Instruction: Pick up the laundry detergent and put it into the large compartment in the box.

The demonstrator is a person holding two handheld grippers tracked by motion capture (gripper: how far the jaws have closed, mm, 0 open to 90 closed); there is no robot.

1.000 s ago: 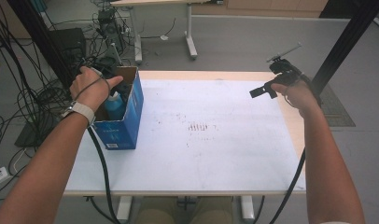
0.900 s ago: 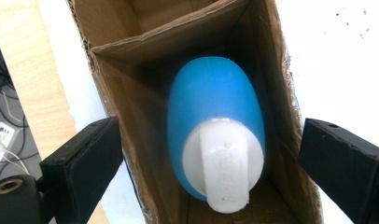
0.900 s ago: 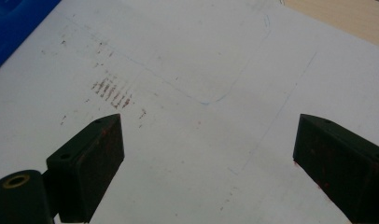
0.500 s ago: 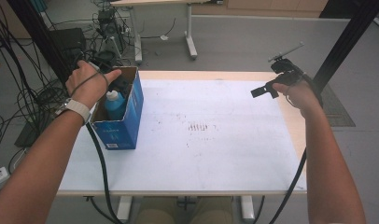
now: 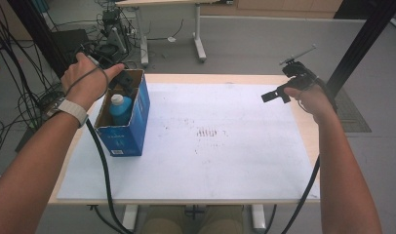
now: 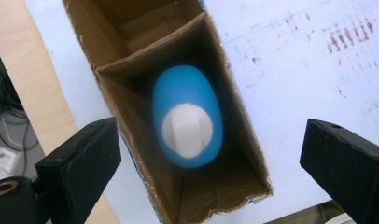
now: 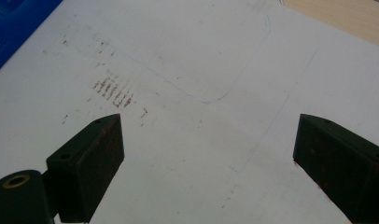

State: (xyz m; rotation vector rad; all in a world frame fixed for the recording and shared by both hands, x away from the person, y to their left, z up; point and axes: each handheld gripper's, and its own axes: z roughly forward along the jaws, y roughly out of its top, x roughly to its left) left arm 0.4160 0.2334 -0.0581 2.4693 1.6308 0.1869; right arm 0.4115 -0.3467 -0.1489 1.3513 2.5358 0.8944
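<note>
Left side first: over the last sec my left hand point(image 5: 86, 80) has lifted and drifted back toward the far end of the box point(image 5: 125, 117), so the left gripper point(image 6: 211, 158) now hangs above the opening instead of sitting low against it. I read that as lining up for a reach into the box, or just having let go in there; can't say which.

Left gripper is spread wide, nothing between the jaws, touching nothing. In the left gripper view I'm looking straight down into the box: the bottle point(image 6: 187, 122), blue w/ a white cap, stands upright in the nearer compartment, cardboard divider behind it, the far compartment looks bare. In the high view the bottle point(image 5: 120, 108) sits inside the box at the left part of the table point(image 5: 225, 180), cap just below the rim.

Centre: reddish smudges point(image 5: 208, 132) on the white sheet, nothing else.

Right: the right gripper point(image 5: 275, 95) hasn't shifted at all, parked in the air over the far right corner, well apart from the box. Its own view shows jaws wide apart, empty, only the sheet beneath. It's idle for now; left does the work.
</note>
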